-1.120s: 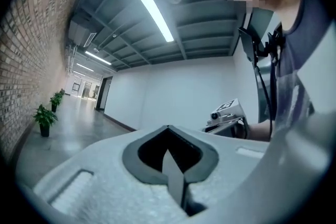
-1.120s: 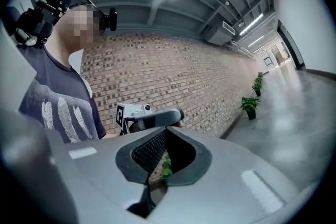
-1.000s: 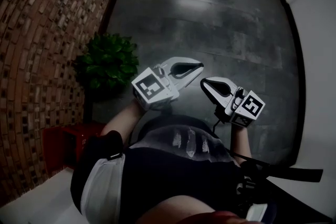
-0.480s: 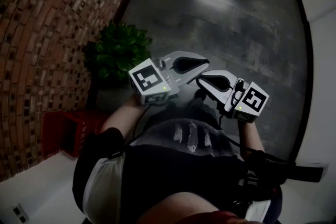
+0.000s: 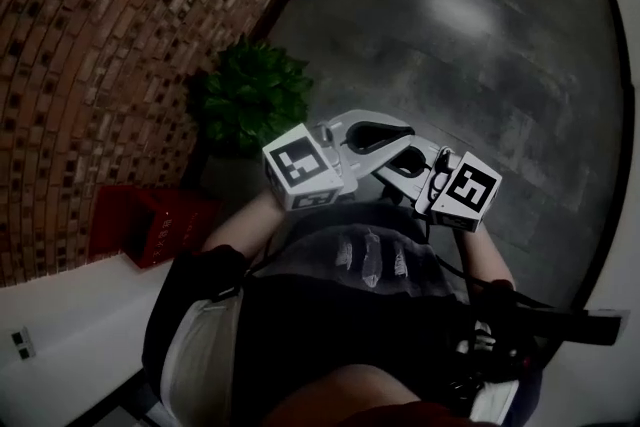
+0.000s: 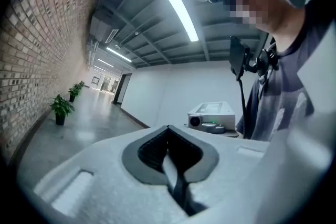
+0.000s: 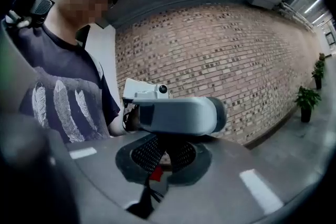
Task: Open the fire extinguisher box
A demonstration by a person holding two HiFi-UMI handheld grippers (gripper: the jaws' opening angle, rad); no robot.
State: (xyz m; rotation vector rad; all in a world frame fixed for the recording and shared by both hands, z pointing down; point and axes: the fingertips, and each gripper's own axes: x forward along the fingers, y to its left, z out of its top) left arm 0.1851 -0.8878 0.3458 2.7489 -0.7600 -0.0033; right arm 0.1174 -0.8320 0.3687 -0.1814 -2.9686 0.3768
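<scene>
The person is standing in a dim corridor and is holding both tools out level in front of the chest, near the middle of the head view. The left gripper (image 5: 400,129) is pointing toward 3 o'clock, with its marker cube at the 9 o'clock end. The right gripper (image 5: 392,166) is pointing toward 10 o'clock, so its tip is lying just below the left one's; whether the two are touching cannot be told. In the left gripper view the jaws are pressing fully together, the dark pads meeting along one line with nothing between them. In the right gripper view the jaws are likewise lying pad against pad and carrying nothing. A thin slit behind those pads is showing a sliver of red that cannot be identified, and the left gripper's grey body is crossing just past the tips at 12 o'clock. The fire extinguisher box (image 5: 150,223), red with a dark front, is sitting at the foot of the brick wall (image 5: 90,45), out at 9 o'clock from the grippers and well apart from both. It is too dark to tell whether its door is open or shut. A potted plant (image 5: 252,95) is standing near the box at its 1 o'clock, against the same wall. A white wall (image 5: 80,325) is filling the 7 o'clock corner, and grey floor tiles (image 5: 470,45) are spreading from 12 to 3 o'clock.
</scene>
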